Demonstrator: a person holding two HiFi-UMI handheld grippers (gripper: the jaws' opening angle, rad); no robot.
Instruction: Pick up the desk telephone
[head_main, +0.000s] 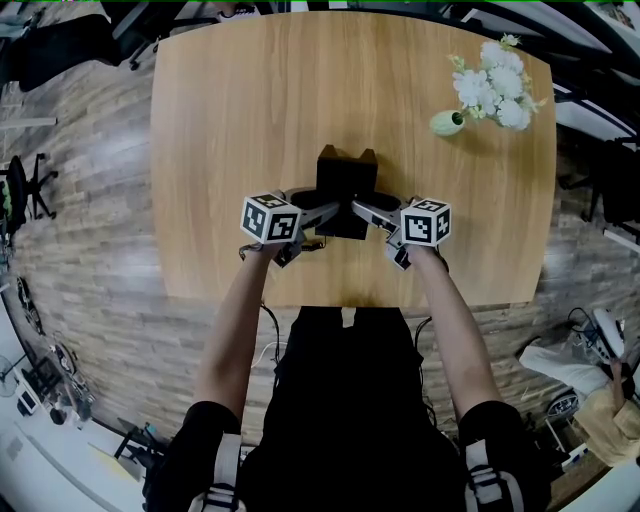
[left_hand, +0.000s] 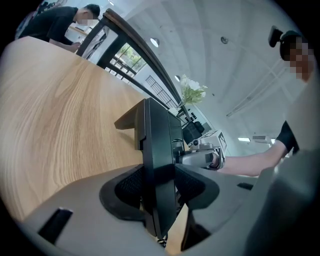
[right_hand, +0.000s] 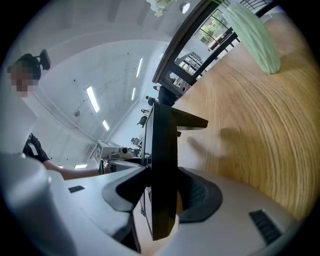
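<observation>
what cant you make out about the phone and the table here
- Desk telephone keypad and handset: head view too dark; both gripper views see it edge-on.
- Whether it is off the table: its underside is hidden behind the jaws in both gripper views.
- Vase: cut off by the right gripper view's top edge.

Bare surface (head_main: 220, 120) is seen beyond and left of the phone (head_main: 345, 172). Far right, a vase (head_main: 447, 123) is set.
</observation>
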